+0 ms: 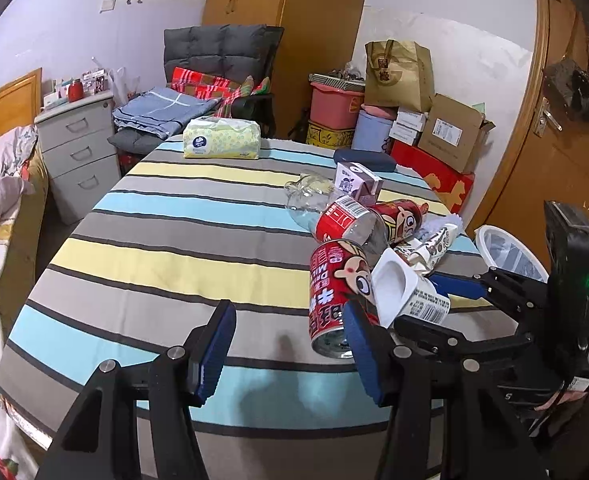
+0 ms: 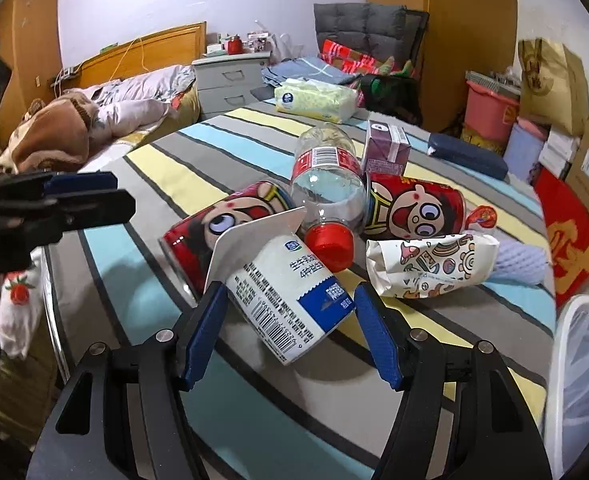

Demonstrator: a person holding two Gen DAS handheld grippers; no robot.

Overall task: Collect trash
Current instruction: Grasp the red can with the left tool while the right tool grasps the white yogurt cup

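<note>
You can read Chinese print and a barcode on the white carton (image 2: 290,300); "MIL" shows on the near can (image 1: 334,288).

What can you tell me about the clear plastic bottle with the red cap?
The clear plastic bottle looks empty and lies on its side on the striped tablecloth, red cap on and pointing toward the right wrist camera. A red label with a barcode wraps its upper body. It rests between two red cartoon cans, its cap against the white yogurt cup.
</note>
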